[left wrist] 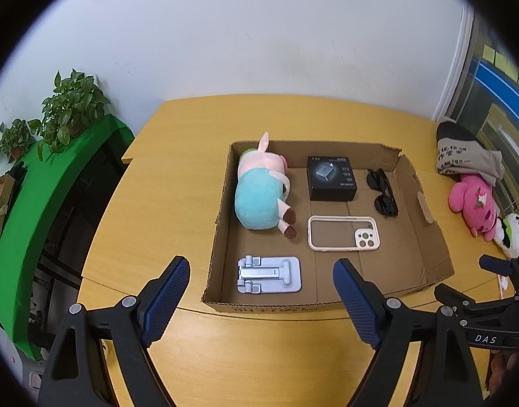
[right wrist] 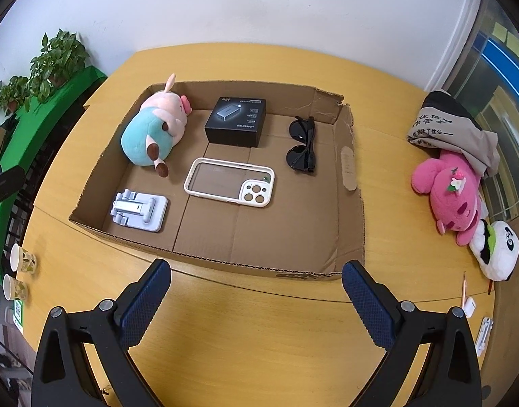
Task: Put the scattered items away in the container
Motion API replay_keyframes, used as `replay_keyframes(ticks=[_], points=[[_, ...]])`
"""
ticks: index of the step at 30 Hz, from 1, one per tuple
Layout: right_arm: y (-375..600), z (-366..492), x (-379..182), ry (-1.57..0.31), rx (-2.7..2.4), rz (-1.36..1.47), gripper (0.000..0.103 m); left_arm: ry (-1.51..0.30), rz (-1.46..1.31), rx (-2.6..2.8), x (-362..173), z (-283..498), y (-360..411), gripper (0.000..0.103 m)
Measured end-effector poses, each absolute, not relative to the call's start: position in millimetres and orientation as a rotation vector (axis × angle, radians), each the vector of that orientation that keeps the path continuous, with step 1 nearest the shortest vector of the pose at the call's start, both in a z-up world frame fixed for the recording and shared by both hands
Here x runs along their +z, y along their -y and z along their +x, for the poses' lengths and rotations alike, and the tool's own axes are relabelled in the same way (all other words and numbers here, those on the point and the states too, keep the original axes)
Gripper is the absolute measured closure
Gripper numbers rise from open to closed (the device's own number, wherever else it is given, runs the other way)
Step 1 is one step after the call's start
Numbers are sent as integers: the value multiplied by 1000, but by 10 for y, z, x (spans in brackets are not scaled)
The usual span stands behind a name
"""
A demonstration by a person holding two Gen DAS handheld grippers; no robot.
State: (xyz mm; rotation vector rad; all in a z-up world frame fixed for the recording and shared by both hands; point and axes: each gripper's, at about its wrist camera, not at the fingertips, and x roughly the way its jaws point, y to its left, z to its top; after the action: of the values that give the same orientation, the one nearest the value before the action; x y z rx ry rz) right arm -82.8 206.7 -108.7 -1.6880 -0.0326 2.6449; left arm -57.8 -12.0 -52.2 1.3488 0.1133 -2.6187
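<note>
A shallow cardboard box (left wrist: 432, 237) (right wrist: 356, 224) sits on the yellow table. Inside lie a pig plush in a teal dress (left wrist: 259, 190) (right wrist: 154, 132), a black product box (left wrist: 331, 178) (right wrist: 237, 120), black sunglasses (left wrist: 383, 191) (right wrist: 302, 144), a cream phone case (left wrist: 342, 232) (right wrist: 230, 181) and a folded phone stand (left wrist: 269, 274) (right wrist: 139, 210). My left gripper (left wrist: 261, 274) is open and empty, in front of the box's near wall. My right gripper (right wrist: 256, 279) is open and empty, also in front of the near wall.
Outside the box at the right lie a pink plush (left wrist: 473, 203) (right wrist: 451, 196), a panda plush (left wrist: 512, 234) (right wrist: 497, 254) and a folded cloth bag (left wrist: 463, 154) (right wrist: 453, 129). Paper cups (right wrist: 22, 259) stand at the left table edge. Potted plants (left wrist: 66, 108) sit on a green shelf.
</note>
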Motion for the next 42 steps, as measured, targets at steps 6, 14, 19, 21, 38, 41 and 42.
replay_keyframes(ticks=[6, 14, 19, 21, 38, 41, 42], points=[[-2078, -874, -1105, 25, 2668, -1676, 1, -129, 1359, -2601, -582, -632, 147, 17], [-2142, -908, -1149, 8, 2661, -1688, 1, -115, 1364, -2599, -628, -695, 92, 17], [-2175, -918, -1164, -3, 2658, -1687, 1, -104, 1370, -2601, -641, -734, 64, 17], [-2190, -920, -1177, -9, 2656, -1688, 1, -103, 1375, -2599, -652, -742, 54, 17], [-2188, -886, -1061, -46, 2663, -1652, 1, -113, 1372, -2601, -619, -774, 56, 17], [-2190, -887, -1049, -63, 2667, -1648, 1, -94, 1371, -2604, -614, -784, 29, 17], [-2194, -891, -1045, -65, 2667, -1648, 1, -89, 1374, -2604, -617, -785, 22, 17]])
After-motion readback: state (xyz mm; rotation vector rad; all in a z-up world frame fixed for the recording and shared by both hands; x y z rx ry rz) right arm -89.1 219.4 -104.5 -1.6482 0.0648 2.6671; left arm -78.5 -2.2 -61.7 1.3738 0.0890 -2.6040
